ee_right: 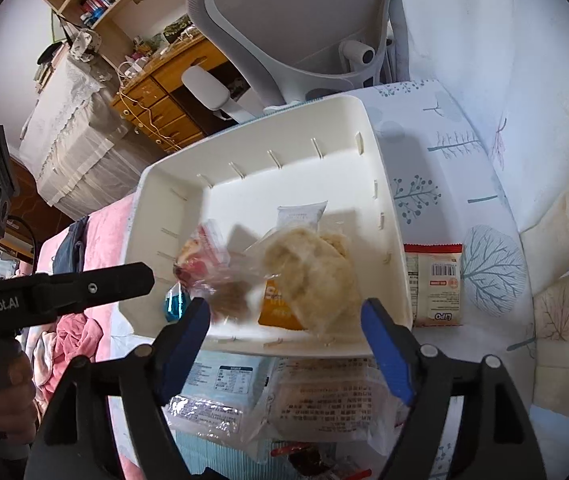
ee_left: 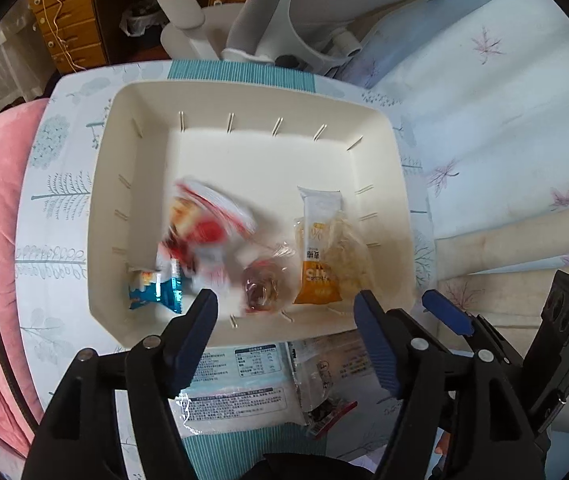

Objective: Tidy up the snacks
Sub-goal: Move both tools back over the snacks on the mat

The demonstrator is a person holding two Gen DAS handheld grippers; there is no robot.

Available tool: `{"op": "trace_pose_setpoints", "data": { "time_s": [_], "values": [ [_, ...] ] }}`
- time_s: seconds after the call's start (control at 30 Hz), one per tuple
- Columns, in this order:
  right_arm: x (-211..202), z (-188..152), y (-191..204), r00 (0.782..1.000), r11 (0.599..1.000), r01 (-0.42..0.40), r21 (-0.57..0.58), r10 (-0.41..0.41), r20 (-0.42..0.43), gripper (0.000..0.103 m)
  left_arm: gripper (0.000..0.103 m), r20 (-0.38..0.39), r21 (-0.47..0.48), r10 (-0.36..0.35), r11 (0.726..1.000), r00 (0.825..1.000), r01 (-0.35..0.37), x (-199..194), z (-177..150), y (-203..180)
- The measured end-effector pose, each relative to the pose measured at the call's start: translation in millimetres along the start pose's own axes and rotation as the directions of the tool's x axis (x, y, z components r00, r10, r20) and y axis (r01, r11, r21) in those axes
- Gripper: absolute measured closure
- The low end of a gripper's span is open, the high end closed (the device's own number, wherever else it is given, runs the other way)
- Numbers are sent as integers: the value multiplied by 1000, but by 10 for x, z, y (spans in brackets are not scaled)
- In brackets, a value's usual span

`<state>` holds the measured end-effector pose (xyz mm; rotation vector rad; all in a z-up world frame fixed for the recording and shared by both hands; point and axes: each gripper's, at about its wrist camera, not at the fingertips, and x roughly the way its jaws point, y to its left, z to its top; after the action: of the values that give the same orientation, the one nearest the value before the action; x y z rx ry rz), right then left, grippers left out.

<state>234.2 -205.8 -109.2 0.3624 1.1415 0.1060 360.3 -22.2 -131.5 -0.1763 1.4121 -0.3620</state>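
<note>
White plastic bin (ee_left: 244, 100): sitting on a tree-print cloth (ee_left: 56, 184), its slotted walls rising around a broad floor, far half bare.
Left gripper (ee_left: 284, 308): hanging above the near wall with jaws spread and nothing between the blue pads (ee_left: 376, 340); a blurred red-and-white packet (ee_left: 208, 220) is showing below, apparently dropping or settling into the bin.
Right gripper (ee_right: 284, 316): likewise standing apart-jawed and empty over the near wall; a clear-wrapped pale pastry (ee_right: 312, 272) is lying blurred beneath it, on an orange-and-white packet (ee_left: 318, 252).
Contents: a blue packet (ee_left: 156, 288) is lying in the near left corner, a small brown wrapped sweet (ee_left: 260, 290) beside the orange one; all are crowding the near half, judged to be where the hands are letting go.
Still outside: flat packets with printed labels (ee_right: 220, 380) are lying just in front of the bin, a red-edged cracker pack (ee_right: 436, 284) just beside its right wall.
Clearance: both grippers are working close together; the far half of the bin is offering room.
</note>
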Motion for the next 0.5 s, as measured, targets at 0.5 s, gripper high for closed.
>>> {"op": "trace_pose_setpoints", "data": {
  "time_s": [0.5],
  "values": [
    [-492, -376, -76, 996, 996, -82, -44, 83, 25, 25, 33, 107, -64, 46, 997, 993, -40, -473, -821, -155]
  ]
}}
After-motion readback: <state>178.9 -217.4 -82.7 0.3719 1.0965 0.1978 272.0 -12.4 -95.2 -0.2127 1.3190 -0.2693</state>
